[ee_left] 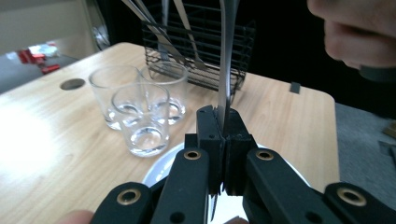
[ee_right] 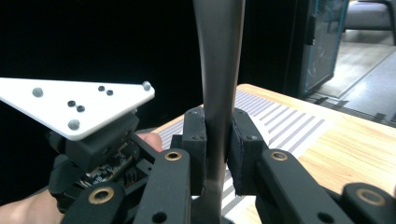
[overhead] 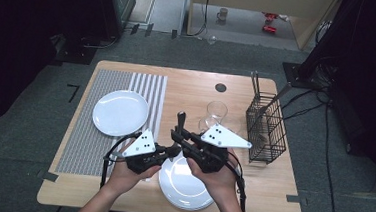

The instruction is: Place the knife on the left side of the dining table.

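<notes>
Dim floor and dark drapes ring a pale wooden table [overhead: 270, 197] where both tools meet over its near middle. Between the jaws of the left gripper [ee_left: 223, 122], shut tight, stands a thin steel knife [ee_left: 226, 65], gripped edge-on; the right gripper [ee_right: 218, 135] brackets the same utensil's broad handle [ee_right: 218, 70], its pads close on either flank but perhaps just loosened. Stiff, light and slick, that metal would likely pivot or slip if pinched at one narrow spot, so the flat handle seems the safer hold. Below lies a white plate [overhead: 183, 186]; at one o'clock from the grippers stand clear glasses [ee_left: 140, 109], at two o'clock a wire cutlery basket [overhead: 267, 126], and at ten o'clock another plate [overhead: 120, 112] on a striped mat [overhead: 83, 144].
</notes>
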{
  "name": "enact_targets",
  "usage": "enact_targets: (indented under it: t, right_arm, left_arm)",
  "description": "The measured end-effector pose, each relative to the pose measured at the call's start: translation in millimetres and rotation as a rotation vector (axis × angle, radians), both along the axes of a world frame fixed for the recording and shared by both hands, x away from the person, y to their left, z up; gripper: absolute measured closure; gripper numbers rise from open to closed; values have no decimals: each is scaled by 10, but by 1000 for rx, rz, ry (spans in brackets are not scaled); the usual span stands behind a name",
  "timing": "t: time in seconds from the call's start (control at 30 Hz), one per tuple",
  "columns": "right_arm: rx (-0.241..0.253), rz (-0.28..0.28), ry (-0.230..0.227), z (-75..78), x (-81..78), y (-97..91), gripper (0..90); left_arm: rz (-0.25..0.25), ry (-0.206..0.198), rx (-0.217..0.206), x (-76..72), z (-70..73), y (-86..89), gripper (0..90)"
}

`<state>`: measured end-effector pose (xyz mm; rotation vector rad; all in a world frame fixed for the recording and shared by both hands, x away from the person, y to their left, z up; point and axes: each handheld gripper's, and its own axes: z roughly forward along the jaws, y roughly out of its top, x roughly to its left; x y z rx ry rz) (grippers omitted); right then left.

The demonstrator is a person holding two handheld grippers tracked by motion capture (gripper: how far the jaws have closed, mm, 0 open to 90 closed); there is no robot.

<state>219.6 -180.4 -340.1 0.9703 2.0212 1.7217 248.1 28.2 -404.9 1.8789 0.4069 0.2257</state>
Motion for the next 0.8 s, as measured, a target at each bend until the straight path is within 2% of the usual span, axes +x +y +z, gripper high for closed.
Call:
enact_targets:
  t: [0.03,0.07,0.13,0.3,0.37,0.53,0.57,0.63,0.8]
  right_arm:
    - [-7,-10,3,-7,-13,19,765]
    - [-11,-19,5,-14,-20,32,755]
    - [-11,-52,10,-35,-42,66,762]
    - [9,-93,17,-70,-59,113,789]
    - [15,-111,22,-86,-60,119,801]
    - [-8,-115,-4,-107,-83,124,807]
    - [-9,-114,-5,-109,-86,123,807]
    - [-29,-117,-21,-113,-89,127,808]
    - [-43,-133,-30,-134,-77,100,807]
  left_arm:
    - [0,0,0,0,0,0,900]
    - [19,1,-19,4,8,17,900]
    - [38,-10,-21,8,10,34,900]
    - [66,-41,18,-15,-16,8,900]
    - [75,-37,21,-22,-28,-8,900]
    - [67,-46,26,-28,-37,-16,890]
    - [67,-46,26,-28,-37,-16,847]
    - [21,-20,-7,-35,-16,-13,757]
    - [0,-19,-26,-56,33,34,608]
